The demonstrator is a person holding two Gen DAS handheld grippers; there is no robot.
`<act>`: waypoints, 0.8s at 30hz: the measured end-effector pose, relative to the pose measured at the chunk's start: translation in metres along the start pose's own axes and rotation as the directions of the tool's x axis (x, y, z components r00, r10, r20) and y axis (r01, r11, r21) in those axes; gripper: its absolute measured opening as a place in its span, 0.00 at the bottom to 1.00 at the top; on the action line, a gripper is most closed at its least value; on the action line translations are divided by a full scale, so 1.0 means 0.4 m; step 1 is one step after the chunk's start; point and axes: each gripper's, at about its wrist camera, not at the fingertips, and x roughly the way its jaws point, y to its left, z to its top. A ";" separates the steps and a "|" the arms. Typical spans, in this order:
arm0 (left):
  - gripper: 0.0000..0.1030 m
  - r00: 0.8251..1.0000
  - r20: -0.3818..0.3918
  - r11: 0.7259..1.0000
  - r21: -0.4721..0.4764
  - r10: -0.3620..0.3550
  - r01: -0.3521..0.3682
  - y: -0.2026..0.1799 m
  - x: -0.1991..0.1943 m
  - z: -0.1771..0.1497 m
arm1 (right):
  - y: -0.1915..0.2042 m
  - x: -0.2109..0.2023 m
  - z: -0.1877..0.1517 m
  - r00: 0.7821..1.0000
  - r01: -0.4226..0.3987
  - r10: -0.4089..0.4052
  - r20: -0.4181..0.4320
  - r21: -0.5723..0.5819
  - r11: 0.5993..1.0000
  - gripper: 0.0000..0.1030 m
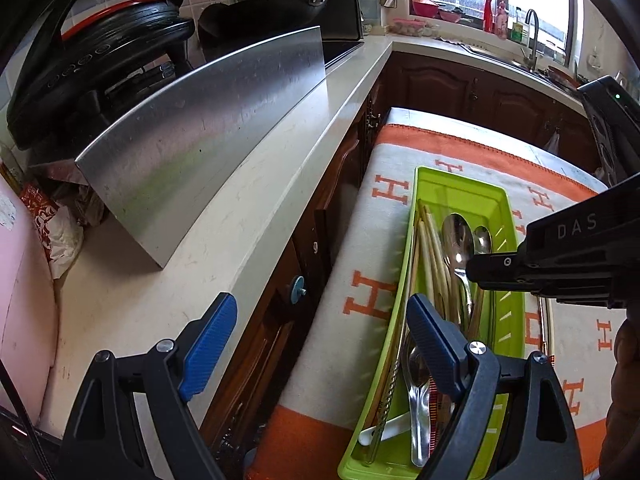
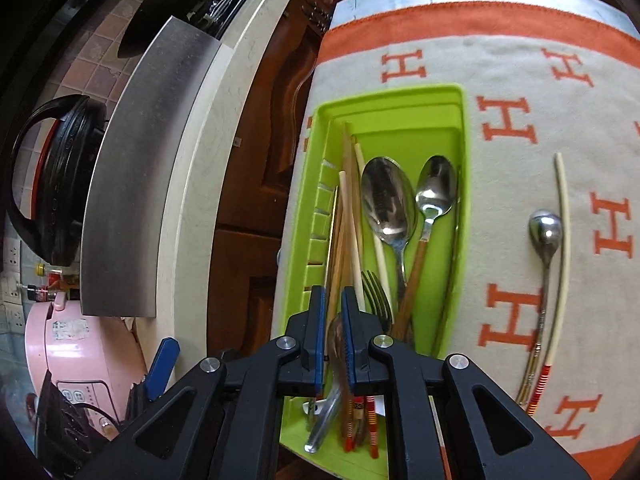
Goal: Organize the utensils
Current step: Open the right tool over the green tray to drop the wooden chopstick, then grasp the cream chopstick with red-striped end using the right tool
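A green utensil tray (image 2: 460, 120) lies on an orange and white cloth (image 2: 520, 80). It holds chopsticks (image 2: 348, 200), two steel spoons (image 2: 386, 196), a fork (image 2: 378, 292) and more. My right gripper (image 2: 332, 320) is shut on a metal spoon (image 2: 334, 360) above the tray's near end. A small round spoon (image 2: 545, 232) and one pale chopstick (image 2: 562, 220) lie on the cloth to the right of the tray. My left gripper (image 1: 320, 344) is open and empty, over the counter edge to the left of the tray (image 1: 508, 208). The right gripper's black body (image 1: 560, 260) shows above the tray.
A white counter (image 1: 224, 216) runs along the left with a steel splash panel (image 1: 200, 132), a black pressure cooker (image 1: 88, 64) and a pan (image 1: 280, 12). Brown cabinets (image 1: 440, 84) stand below. A pink appliance (image 2: 76, 352) sits at the near left. A sink and window (image 1: 532, 20) are far off.
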 end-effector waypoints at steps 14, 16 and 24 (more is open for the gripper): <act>0.83 0.989 -0.043 0.990 0.017 -0.140 0.140 -0.072 -0.012 -0.020 | -0.168 -0.209 -0.083 0.981 0.137 -0.125 0.149 -0.077 0.988 0.14; 0.83 0.986 -0.042 0.986 0.034 -0.162 0.164 -0.095 -0.026 -0.023 | -0.209 -0.233 -0.100 0.974 0.167 -0.154 0.169 -0.072 0.983 0.17; 0.83 0.968 -0.049 0.963 0.102 -0.246 0.249 -0.200 -0.075 -0.044 | -0.332 -0.212 -0.140 0.965 0.212 -0.200 0.172 -0.052 0.976 0.19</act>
